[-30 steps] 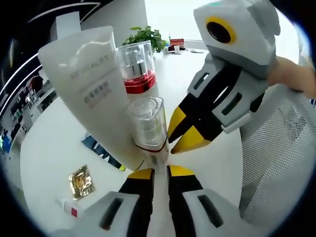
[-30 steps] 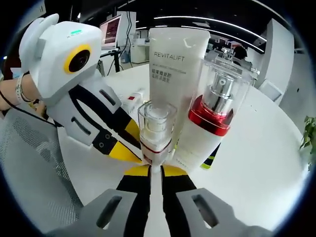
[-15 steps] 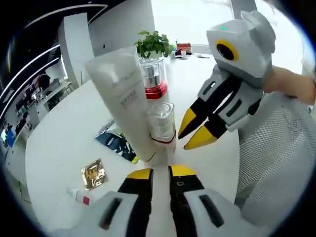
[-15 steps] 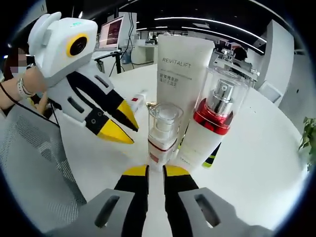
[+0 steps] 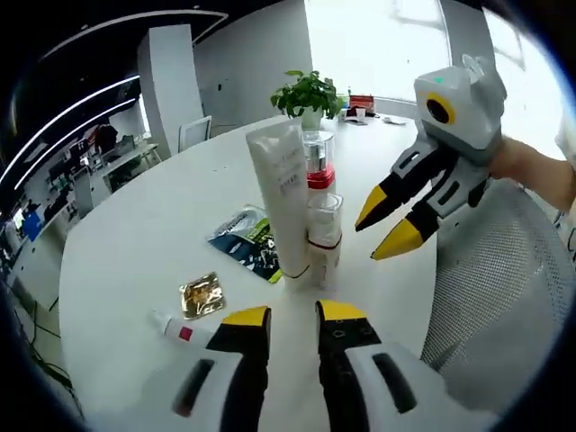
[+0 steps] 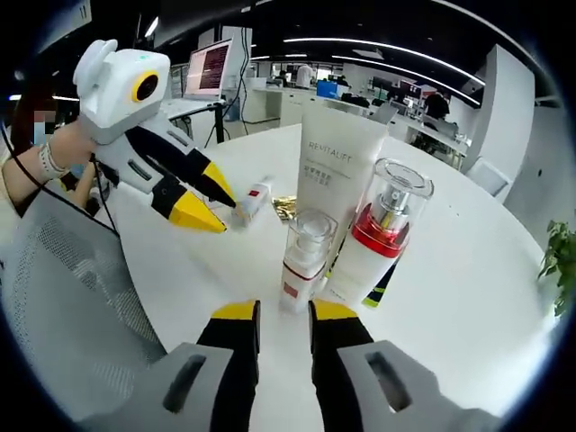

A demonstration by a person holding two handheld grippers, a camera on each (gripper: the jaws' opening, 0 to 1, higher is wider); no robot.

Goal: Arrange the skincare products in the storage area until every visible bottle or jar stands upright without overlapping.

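A round white tabletop (image 5: 135, 243) in an open office carries a tube (image 6: 335, 184) and two pump bottles (image 6: 376, 238), upright and bunched together. A potted plant (image 5: 310, 92) stands at its far edge. Left gripper (image 5: 292, 317) and right gripper (image 6: 284, 310) hover near, jaws slightly parted, empty.

Bright, even office light on a white bench, with strong fisheye bending.

In the left gripper view, daylight from the windows (image 5: 382, 40) beyond the bench's (image 5: 135, 243) far edge blows out to plain white, and glare washes the bench top there. In the right gripper view, ceiling light strips (image 6: 360, 45) glow against a dark ceiling. Shadows under the bottles are soft and faint. Straight lines curve near the edges, and the mesh chair back (image 6: 81, 297) looks blurred.
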